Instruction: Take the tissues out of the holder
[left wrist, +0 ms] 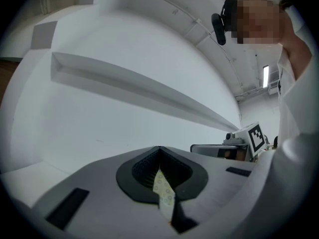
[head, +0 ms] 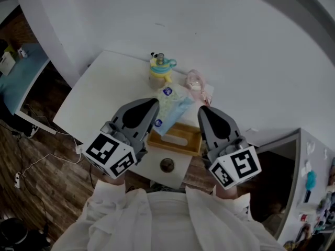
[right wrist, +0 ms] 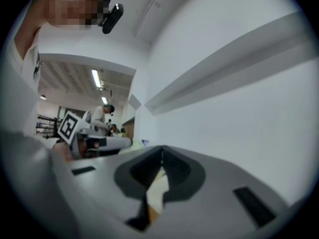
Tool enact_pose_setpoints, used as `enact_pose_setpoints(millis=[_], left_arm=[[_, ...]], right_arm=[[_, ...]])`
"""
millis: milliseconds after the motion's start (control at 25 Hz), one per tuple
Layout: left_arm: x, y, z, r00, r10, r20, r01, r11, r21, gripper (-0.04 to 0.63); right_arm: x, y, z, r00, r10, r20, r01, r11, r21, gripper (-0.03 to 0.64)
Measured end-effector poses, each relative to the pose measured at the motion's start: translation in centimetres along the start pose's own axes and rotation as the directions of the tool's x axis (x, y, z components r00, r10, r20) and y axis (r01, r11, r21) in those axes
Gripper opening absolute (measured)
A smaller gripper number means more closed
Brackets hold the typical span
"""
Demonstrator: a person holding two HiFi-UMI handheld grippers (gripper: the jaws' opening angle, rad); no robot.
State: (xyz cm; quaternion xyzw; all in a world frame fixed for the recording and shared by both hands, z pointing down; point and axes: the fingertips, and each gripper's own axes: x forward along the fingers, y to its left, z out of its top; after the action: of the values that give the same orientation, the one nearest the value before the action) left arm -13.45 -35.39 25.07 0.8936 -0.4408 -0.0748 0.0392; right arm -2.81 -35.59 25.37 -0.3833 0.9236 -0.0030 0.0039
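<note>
We hold the tissue pack (head: 171,104) above the wooden holder (head: 175,141) on the white worktop (head: 104,95). The left tool (head: 153,106) and the right tool (head: 203,111) each pinch one end.

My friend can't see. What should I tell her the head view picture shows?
The left gripper and the right gripper pinch a tissue pack from both sides, over a wooden holder on a white table. A yellow cup stands behind.
</note>
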Motion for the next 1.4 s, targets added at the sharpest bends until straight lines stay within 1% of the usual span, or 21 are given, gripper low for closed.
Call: enact_pose_setpoints(millis=[240, 400, 520, 640, 680, 880, 1120, 1280, 1400], left_arm=[[-0.8, -0.2, 0.0, 0.999, -0.011, 0.039, 0.011, 1.000, -0.025, 0.012], [-1.6, -0.1, 0.4, 0.994, 0.036, 0.106, -0.029, 0.997, -0.068, 0.011], [-2.2, -0.1, 0.1, 0.990, 0.065, 0.124, -0.052, 0.993, -0.105, 0.011], [-2.7, -0.1, -0.3, 0.989, 0.067, 0.128, -0.046, 0.987, -0.154, 0.011], [-2.8, -0.1, -0.5, 0.990, 0.065, 0.127, -0.044, 0.986, -0.161, 0.011], [-3.0, -0.6, -0.9, 0.992, 0.061, 0.112, -0.045, 0.990, -0.137, 0.012], [-3.2, -1.2, -1.1, 0.992, 0.049, 0.114, -0.030, 0.986, -0.164, 0.012], [-3.4, -1.4, -1.4, 0.994, 0.042, 0.103, -0.024, 0.985, -0.173, 0.012], [-3.3, -1.4, -1.8, 0.995, 0.038, 0.088, -0.023, 0.986, -0.166, 0.011]], right_arm=[[-0.3, 0.3, -0.6, 1.000, 0.001, 0.004, -0.001, 1.000, 0.028, 0.012], [-0.4, 0.6, -1.3, 1.000, 0.004, -0.010, -0.004, 0.999, 0.046, 0.012], [-0.6, 1.0, -1.5, 1.000, 0.010, -0.016, -0.009, 0.999, 0.053, 0.012], [-1.0, 1.4, -1.7, 1.000, 0.011, -0.023, -0.010, 0.999, 0.049, 0.012], [-1.0, 1.5, -1.8, 1.000, 0.011, -0.027, -0.009, 0.999, 0.046, 0.012], [-1.3, 2.1, -2.4, 0.999, 0.023, -0.046, -0.020, 0.999, 0.045, 0.012], [-1.8, 2.3, -2.0, 1.000, 0.010, -0.026, -0.009, 1.000, 0.029, 0.012], [-2.0, 2.6, -2.1, 0.999, 0.013, -0.034, -0.012, 1.000, 0.023, 0.011], [-1.7, 3.0, -2.1, 0.999, 0.024, -0.043, -0.023, 1.000, 0.010, 0.011]])
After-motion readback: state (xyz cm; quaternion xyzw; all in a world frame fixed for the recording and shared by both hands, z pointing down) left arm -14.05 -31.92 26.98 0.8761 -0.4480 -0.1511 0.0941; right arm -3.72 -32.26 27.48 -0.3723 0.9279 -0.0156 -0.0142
